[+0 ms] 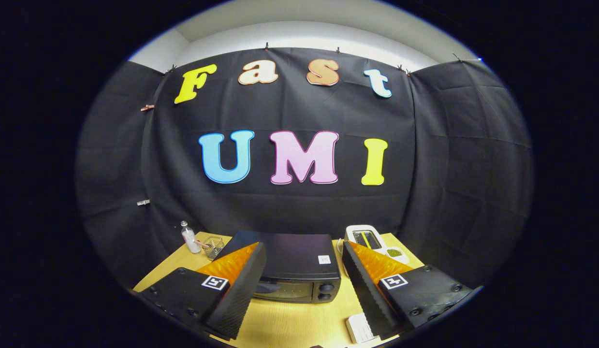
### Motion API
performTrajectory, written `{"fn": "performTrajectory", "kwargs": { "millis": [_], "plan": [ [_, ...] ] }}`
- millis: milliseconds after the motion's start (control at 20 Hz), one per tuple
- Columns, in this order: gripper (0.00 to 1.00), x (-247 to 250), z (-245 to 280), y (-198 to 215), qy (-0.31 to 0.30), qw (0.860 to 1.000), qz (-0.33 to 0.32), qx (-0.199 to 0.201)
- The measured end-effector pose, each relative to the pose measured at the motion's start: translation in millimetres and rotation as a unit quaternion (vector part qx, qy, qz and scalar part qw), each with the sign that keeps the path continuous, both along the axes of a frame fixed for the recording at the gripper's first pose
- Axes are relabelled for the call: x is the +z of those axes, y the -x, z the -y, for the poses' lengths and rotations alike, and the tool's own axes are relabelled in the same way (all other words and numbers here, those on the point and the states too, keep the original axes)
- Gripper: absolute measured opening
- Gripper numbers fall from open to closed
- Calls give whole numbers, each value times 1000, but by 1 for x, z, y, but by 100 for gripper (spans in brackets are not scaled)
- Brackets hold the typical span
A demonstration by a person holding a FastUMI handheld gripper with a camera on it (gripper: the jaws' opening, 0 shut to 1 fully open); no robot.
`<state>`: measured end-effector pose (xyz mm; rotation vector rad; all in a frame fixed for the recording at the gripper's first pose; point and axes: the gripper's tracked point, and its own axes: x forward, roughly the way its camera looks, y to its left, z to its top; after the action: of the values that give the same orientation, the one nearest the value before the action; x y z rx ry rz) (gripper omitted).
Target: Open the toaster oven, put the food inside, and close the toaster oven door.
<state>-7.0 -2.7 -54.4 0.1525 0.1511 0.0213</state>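
Observation:
A black toaster oven (292, 270) stands on the wooden table (284, 321), seen from above and in front, with its glass door up and shut and two knobs (325, 291) at its right end. My gripper (301, 251) hovers above and in front of it, fingers spread wide apart with nothing between them. The left finger (243, 285) covers the oven's left end. A white block (359, 328) lies on the table by the right finger (364, 285); I cannot tell if it is the food.
Behind the oven to the left stand a small clear bottle (188, 237) and a clear glass container (213, 246). Behind it to the right sit a white appliance (364, 238) and a white dish with something green (395, 253). Black cloth walls close the booth.

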Motion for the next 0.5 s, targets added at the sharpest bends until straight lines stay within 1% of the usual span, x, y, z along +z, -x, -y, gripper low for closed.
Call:
{"fn": "performTrajectory", "kwargs": {
  "millis": [200, 500],
  "plan": [
    [98, 10, 24, 7, 9, 1000, 12, -6],
    [98, 17, 40, 13, 0, 1000, 21, -23]
  ]
}}
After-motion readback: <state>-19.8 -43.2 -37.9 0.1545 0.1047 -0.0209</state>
